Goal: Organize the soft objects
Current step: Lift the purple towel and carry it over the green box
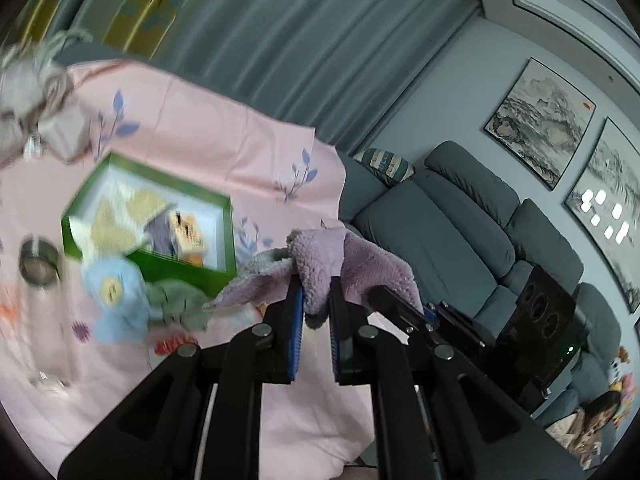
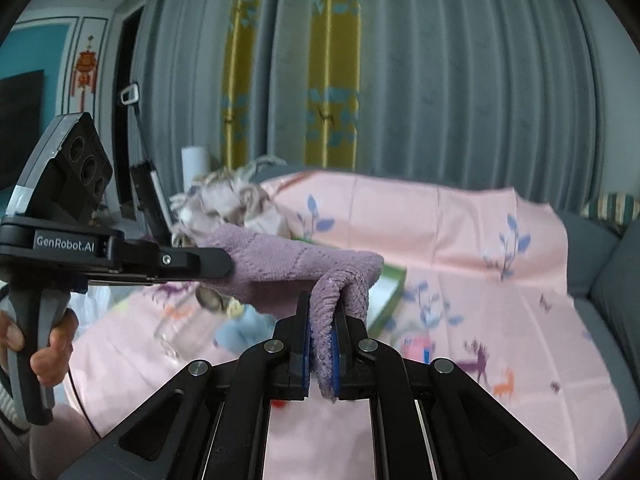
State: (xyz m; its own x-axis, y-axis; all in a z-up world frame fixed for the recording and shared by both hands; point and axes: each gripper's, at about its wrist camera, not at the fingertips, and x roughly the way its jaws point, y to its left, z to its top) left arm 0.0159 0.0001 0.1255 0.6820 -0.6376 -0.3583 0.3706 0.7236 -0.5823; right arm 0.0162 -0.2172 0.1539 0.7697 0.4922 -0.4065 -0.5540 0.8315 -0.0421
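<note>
Both grippers hold one fuzzy lilac cloth [image 1: 340, 256] in the air above the pink table. My left gripper [image 1: 314, 292] is shut on one end of it. My right gripper [image 2: 322, 320] is shut on the other end [image 2: 304, 268], and its fingers also show in the left wrist view [image 1: 404, 308]. The left gripper shows at the left in the right wrist view [image 2: 216, 262]. A green box [image 1: 152, 216] holds several soft items. A blue plush [image 1: 114, 296] and a grey-green cloth [image 1: 180, 300] lie in front of the box.
A pink floral tablecloth [image 1: 224, 144] covers the table. A round metal tin [image 1: 38, 264] stands at the left. A beige knitted heap [image 2: 224, 200] lies at the far edge. A grey sofa [image 1: 440, 224] stands to the right, with curtains behind.
</note>
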